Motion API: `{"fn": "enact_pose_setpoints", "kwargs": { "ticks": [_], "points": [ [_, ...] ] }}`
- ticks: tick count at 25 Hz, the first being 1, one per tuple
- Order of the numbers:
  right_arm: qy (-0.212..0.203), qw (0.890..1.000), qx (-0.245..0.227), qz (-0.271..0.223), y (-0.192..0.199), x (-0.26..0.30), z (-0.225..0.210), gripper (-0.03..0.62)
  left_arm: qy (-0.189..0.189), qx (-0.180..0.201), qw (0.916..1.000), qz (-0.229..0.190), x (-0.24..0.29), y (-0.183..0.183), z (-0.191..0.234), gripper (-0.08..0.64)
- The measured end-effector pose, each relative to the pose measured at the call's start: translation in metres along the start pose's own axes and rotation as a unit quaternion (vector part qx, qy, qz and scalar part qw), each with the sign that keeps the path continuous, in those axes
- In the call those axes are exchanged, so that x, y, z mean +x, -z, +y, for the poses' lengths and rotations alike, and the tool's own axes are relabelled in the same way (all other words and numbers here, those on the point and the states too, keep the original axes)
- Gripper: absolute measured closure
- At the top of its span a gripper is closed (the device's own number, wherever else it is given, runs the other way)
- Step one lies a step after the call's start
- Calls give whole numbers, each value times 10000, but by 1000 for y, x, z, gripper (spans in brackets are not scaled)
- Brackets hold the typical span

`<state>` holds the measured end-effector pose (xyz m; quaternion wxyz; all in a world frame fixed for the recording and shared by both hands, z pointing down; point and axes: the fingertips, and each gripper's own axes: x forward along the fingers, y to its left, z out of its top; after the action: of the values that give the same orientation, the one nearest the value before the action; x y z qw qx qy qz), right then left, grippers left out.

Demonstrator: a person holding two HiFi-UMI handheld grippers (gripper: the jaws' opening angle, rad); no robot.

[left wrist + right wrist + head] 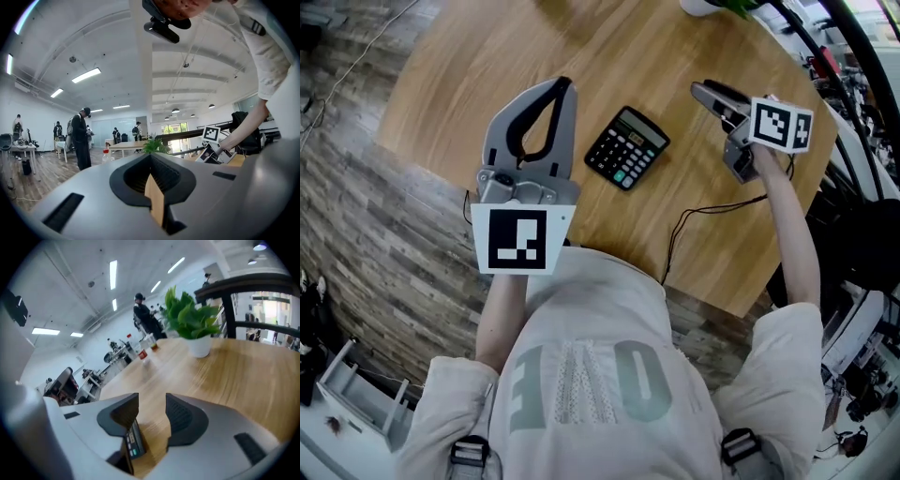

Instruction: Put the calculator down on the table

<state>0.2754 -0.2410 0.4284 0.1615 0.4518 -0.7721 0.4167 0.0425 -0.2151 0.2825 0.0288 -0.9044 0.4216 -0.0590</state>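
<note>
A black calculator (627, 147) lies flat on the round wooden table (469, 75), keys up, with no gripper touching it. My right gripper (705, 92) hovers to its right, above the table, open and holding nothing. In the right gripper view the jaws (152, 401) stand apart, pointing down at the tabletop, and the calculator (133, 442) shows low under the left jaw, apart from it. My left gripper (565, 86) is left of the calculator, raised and level, its tips meeting with nothing held. In the left gripper view (151, 157) it looks out across the room.
A potted green plant (190, 319) in a white pot stands at the table's far side, with bottles (149, 345) beyond it. A black cable (694, 220) runs over the table's near right part. Several people (82, 138) stand in the room. Equipment crowds the right side (862, 187).
</note>
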Motion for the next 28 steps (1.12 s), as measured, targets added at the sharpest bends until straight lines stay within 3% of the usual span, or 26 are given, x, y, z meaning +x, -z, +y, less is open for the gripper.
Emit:
{"fn": "enact_pose_setpoints", "kwargs": {
  "ticks": [3,5,9,11,14,17,22,28],
  "points": [
    [553,9915,-5,-1177,-31,-48,10,424,53,26,9998,-207,-2,-18,-2,552],
    [1133,9755,-211,-1874,-44,-84,17,511,120,27,9992,-369,-1,-31,-5,552],
    [1912,9363,-528,-2898,-46,-140,45,540,300,-18,9974,-655,6,-52,-11,552],
    [2202,9099,-605,-3464,-39,-165,63,543,446,2,9957,-810,12,-61,-19,552],
    [2707,8646,-437,-4210,-17,-200,81,543,642,116,9920,-1083,21,-76,-37,552],
    [3152,8376,-200,-4457,14,-216,90,543,747,168,9914,-1058,25,-75,-53,552],
    [3833,8168,-103,-4309,58,-217,114,568,898,121,9905,-1038,20,-72,-58,552],
    [3945,8191,-330,-4153,71,-199,126,572,970,187,9879,-1194,20,-74,-55,552]
  ]
}}
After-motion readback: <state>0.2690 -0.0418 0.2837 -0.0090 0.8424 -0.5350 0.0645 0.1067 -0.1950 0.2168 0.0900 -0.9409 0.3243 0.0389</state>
